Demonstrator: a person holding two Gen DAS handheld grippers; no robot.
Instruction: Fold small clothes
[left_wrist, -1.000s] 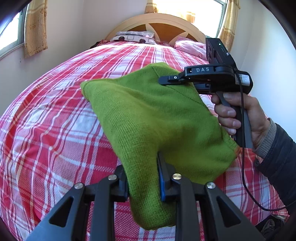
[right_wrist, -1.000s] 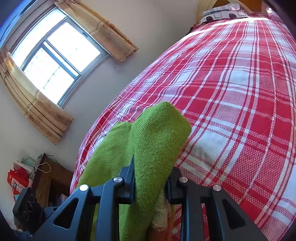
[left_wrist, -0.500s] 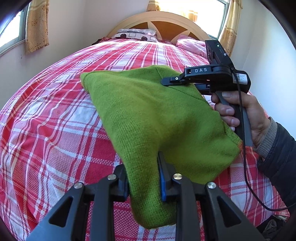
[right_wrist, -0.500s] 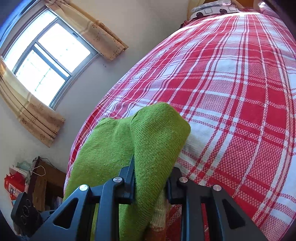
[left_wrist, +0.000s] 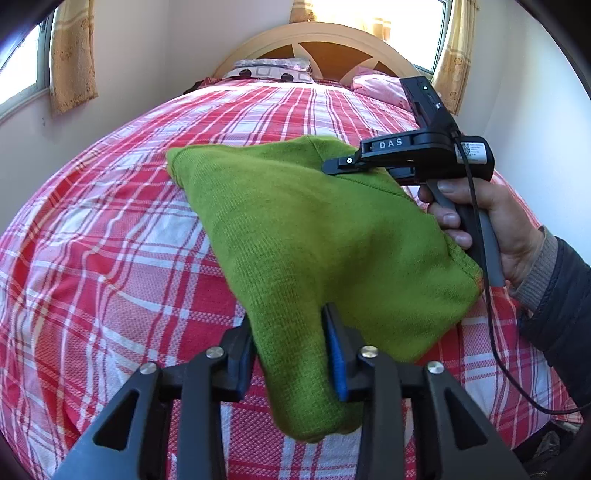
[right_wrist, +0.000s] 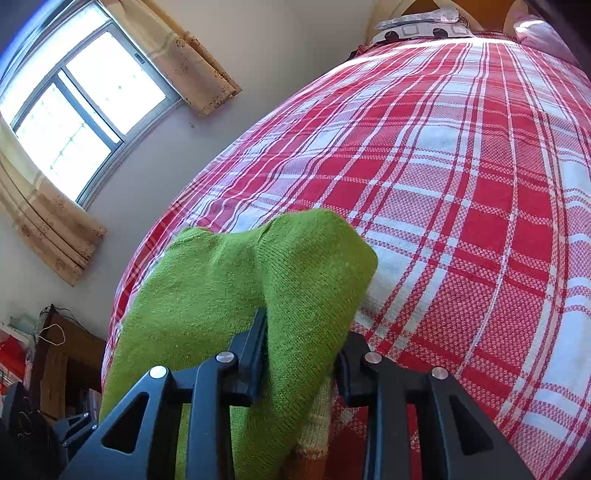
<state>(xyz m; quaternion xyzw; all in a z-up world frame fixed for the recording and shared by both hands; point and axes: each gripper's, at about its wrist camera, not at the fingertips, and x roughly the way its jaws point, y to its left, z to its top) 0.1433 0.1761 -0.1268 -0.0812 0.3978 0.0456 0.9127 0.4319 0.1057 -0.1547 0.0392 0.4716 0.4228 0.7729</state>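
Note:
A green knitted garment (left_wrist: 317, 236) hangs stretched between my two grippers above the red plaid bed (left_wrist: 110, 258). My left gripper (left_wrist: 290, 354) is shut on its near lower corner. My right gripper (left_wrist: 332, 168), seen in the left wrist view at the right, is shut on the garment's far upper edge. In the right wrist view the right gripper (right_wrist: 301, 350) pinches a bunched fold of the green garment (right_wrist: 229, 280), with a cream and orange band below the fingers. The garment's far left corner (left_wrist: 177, 157) lies near the bedspread.
The plaid bedspread (right_wrist: 461, 184) covers the whole bed. Pillows (left_wrist: 273, 70) and a wooden headboard (left_wrist: 317, 40) are at the far end. A window with curtains (right_wrist: 74, 103) is on the left wall. A dark wooden cabinet (right_wrist: 62, 362) stands beside the bed.
Both grippers have moved forward over the bed with the garment held taut. The grips have not changed.

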